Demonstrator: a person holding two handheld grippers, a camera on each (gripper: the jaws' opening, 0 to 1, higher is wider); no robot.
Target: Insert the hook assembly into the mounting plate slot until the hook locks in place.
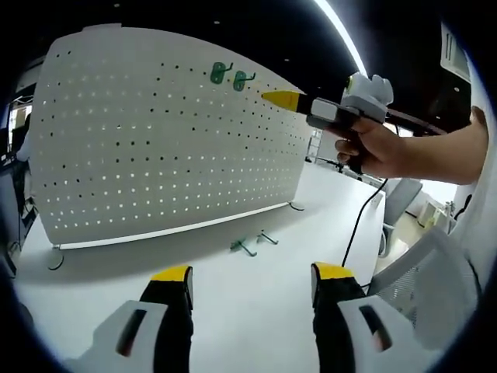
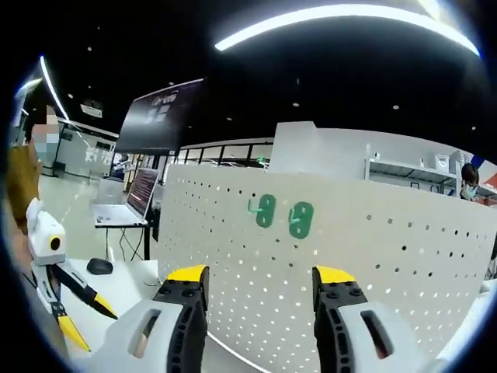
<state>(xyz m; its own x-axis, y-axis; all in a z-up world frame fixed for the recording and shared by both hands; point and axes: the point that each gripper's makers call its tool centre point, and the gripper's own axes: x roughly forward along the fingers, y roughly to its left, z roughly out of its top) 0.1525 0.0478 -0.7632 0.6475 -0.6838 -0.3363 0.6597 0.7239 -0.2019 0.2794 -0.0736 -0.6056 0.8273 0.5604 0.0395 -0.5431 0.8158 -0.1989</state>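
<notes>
**Two Hooks Seated on Pegboard, Two More Lie Waiting on the Table**

In the left gripper view, the left gripper (image 1: 252,284) is held low at 6 o'clock, its yellow-tipped black jaws spread wide with nothing between them, apparently kept back so that the whole workspace stays in sight. Just beyond the jaws, toward 12 o'clock from them, two loose green hooks (image 1: 253,242) are seen lying on the smooth white table (image 1: 233,311), near the foot of the board; these are judged to be the assemblies not yet mounted. Behind them the white pegboard (image 1: 116,155) is stood upright on small feet, a thin sheet pierced by regular rows of round holes. Toward 1 o'clock on its face, two mounted green hooks (image 1: 231,75) are fixed side by side, flat rounded plates with short curved prongs. At 2 o'clock the right gripper (image 1: 283,99) is carried in a person's hand (image 1: 384,148), its yellow tip aimed close to those hooks.

In the right gripper view, the right gripper's jaws are parted and empty at 6 o'clock, framing the mounted hooks at the centre, seemingly for inspection. At 8 o'clock, the left gripper is caught beside a laptop (image 2: 128,206).
</notes>
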